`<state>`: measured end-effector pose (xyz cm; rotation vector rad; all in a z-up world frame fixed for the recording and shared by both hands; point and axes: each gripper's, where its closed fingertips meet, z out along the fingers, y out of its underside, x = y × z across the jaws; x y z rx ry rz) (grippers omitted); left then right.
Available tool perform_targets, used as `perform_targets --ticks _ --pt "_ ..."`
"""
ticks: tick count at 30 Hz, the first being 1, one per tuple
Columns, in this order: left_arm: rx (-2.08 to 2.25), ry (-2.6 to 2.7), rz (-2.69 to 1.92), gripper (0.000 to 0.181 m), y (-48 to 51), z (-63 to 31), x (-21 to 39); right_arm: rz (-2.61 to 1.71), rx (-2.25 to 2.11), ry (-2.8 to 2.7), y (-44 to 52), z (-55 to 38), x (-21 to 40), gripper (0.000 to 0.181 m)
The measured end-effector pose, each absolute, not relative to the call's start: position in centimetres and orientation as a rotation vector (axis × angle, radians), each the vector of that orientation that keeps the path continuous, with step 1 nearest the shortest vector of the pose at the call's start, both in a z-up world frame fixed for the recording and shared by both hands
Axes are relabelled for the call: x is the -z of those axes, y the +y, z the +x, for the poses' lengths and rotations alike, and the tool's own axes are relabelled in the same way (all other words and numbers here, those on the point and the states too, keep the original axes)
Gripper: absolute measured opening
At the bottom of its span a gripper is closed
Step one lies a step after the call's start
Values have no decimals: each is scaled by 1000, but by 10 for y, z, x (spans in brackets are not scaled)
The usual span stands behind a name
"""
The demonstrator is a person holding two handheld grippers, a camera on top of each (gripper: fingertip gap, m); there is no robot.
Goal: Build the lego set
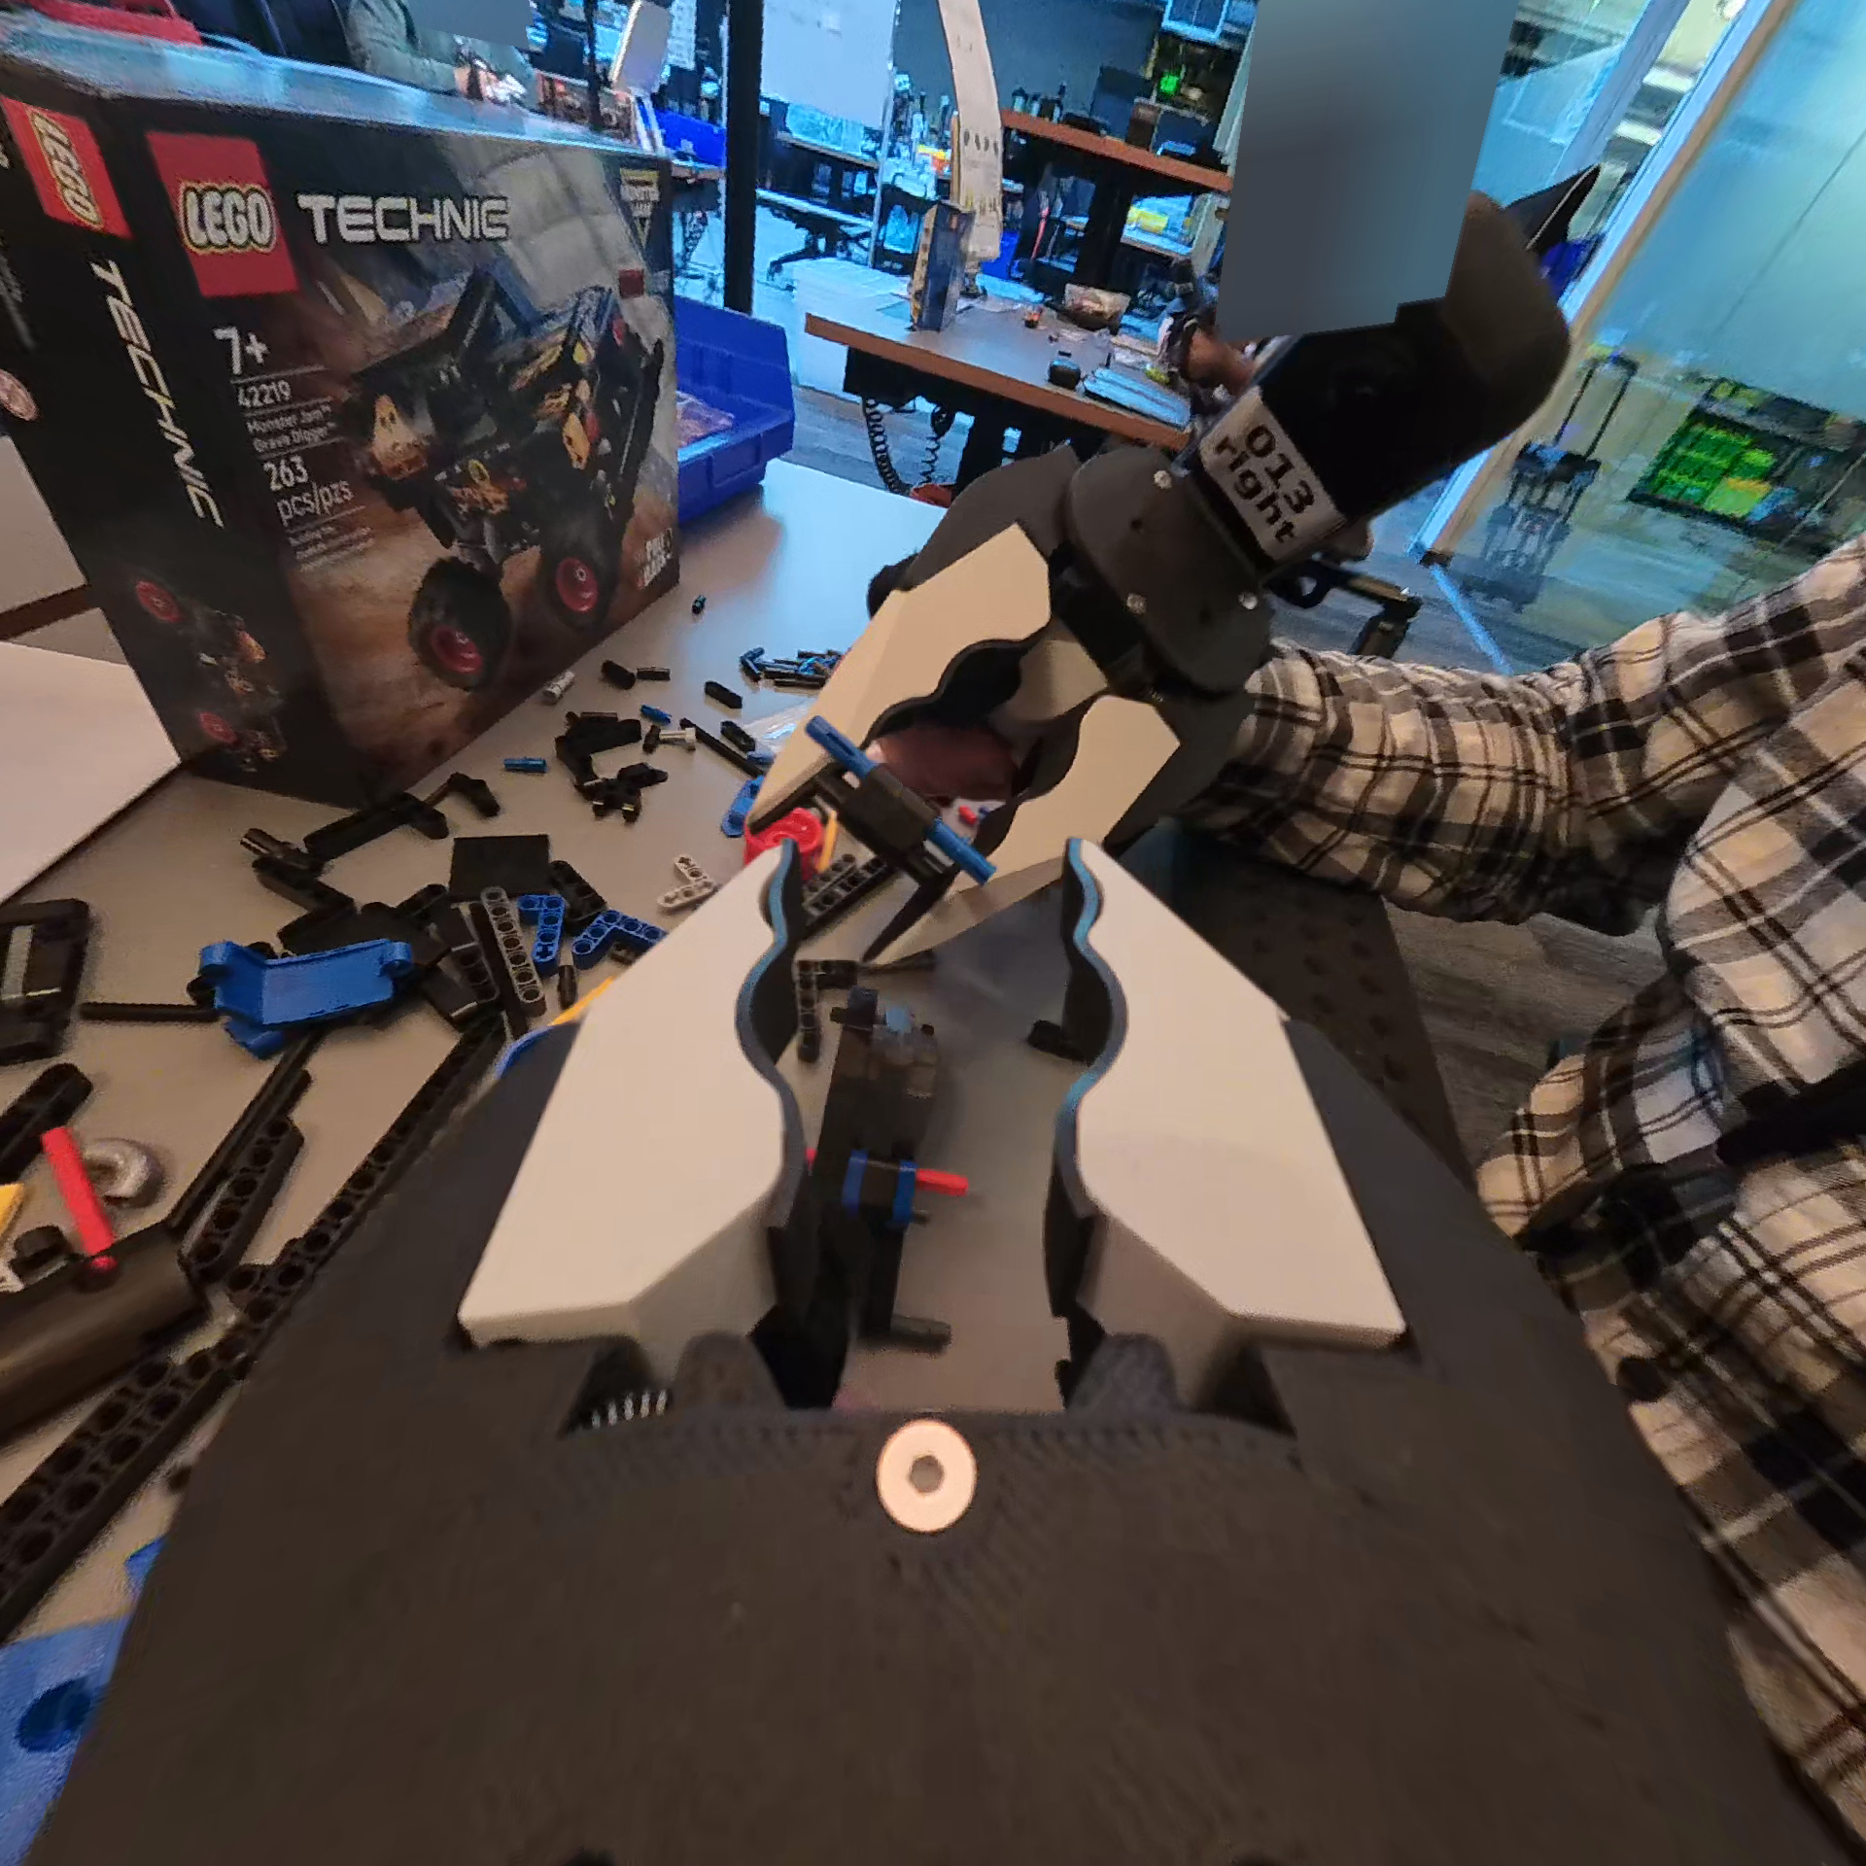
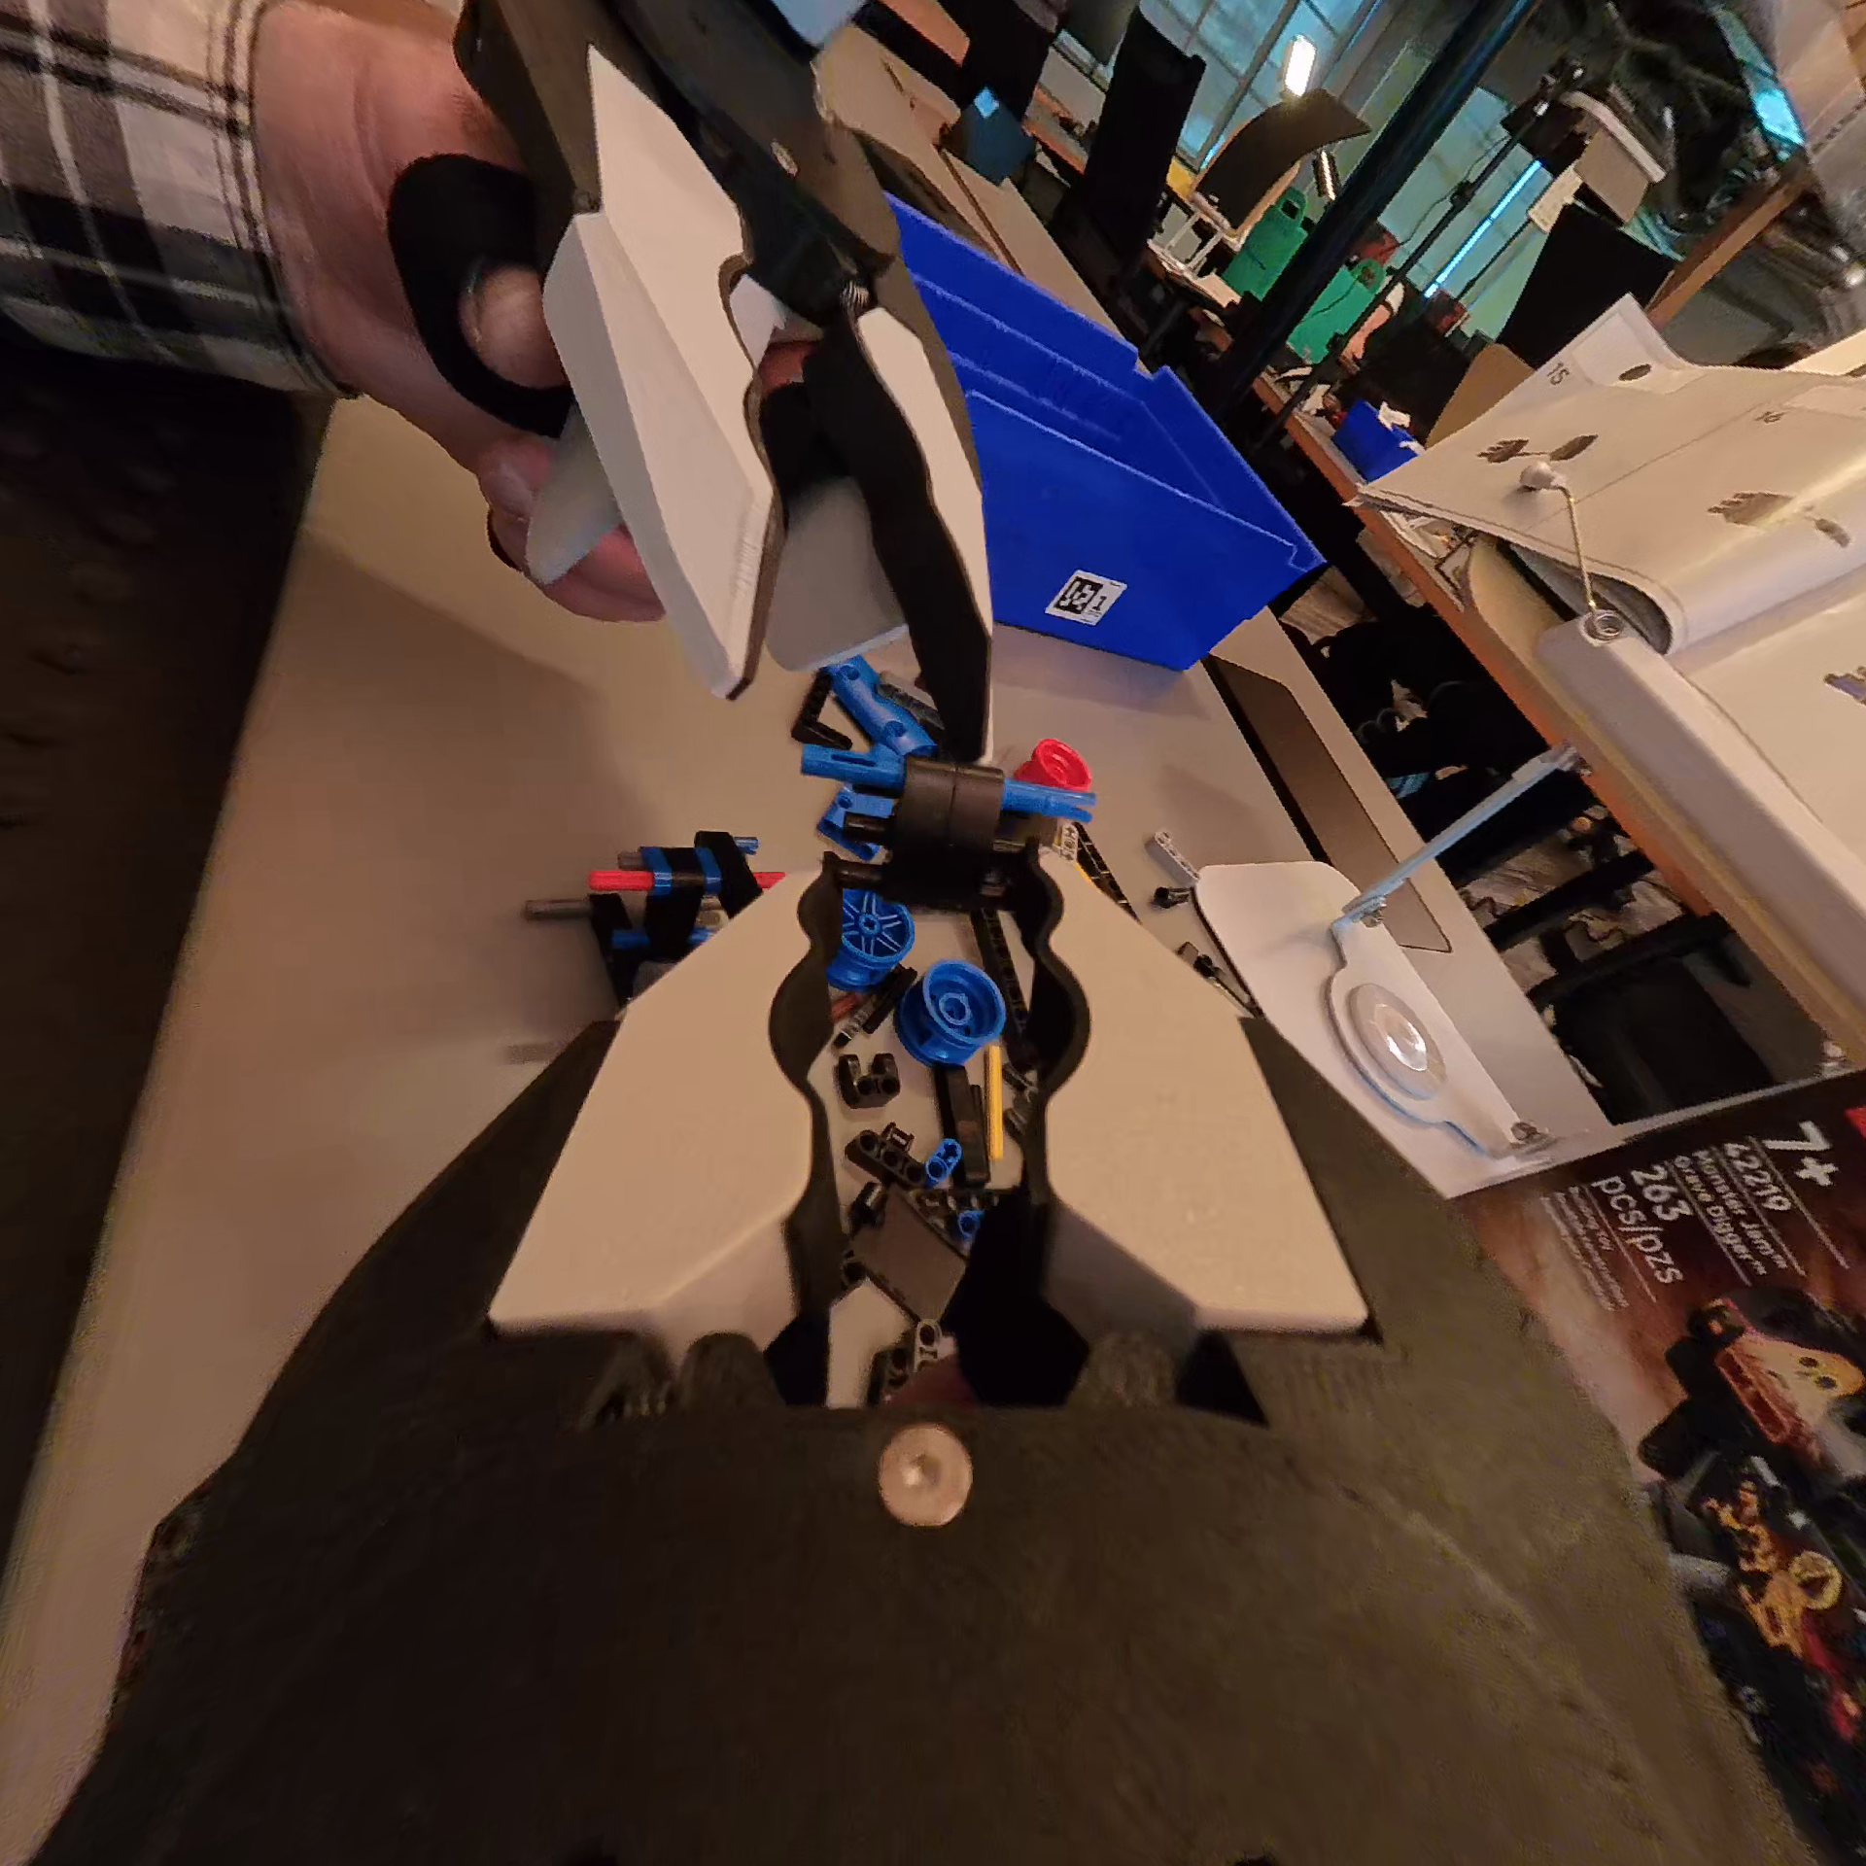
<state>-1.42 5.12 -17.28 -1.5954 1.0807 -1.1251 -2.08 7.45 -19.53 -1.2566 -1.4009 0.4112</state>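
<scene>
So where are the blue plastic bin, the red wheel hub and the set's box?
Blue plastic storage bin [image 2: 1111,505]: right wrist view, on its side wall.
Small red round wheel hub [image 2: 1055,762]: right wrist view, on its face.
Black cardboard set box [image 1: 404,454]: left wrist view, on its printed front.

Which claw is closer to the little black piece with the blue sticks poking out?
Right. The right gripper pinches the black piece with blue pins between its fingertips. The left gripper is open, with its tips just short of the piece and not touching it.
</scene>
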Motion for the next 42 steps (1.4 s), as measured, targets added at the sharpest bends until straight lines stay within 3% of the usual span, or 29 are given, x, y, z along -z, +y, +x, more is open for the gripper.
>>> perform_targets --ticks 6,8,12,23,42 --pt "999 1154 -1623 47 53 -5 186 -1227 -348 -1422 72 -25 197 33" --pt "985 1175 -1629 37 53 -4 191 -1217 -349 -1418 71 -25 195 33" --pt "1007 1162 -1604 23 53 -4 187 -1218 -334 -1393 74 -23 191 33" --pt "1230 1052 -1572 12 51 -8 171 -1204 -430 -1313 71 -22 174 34" --pt "1256 1019 -1518 10 52 -15 159 -1216 -525 -1288 68 -18 166 30"
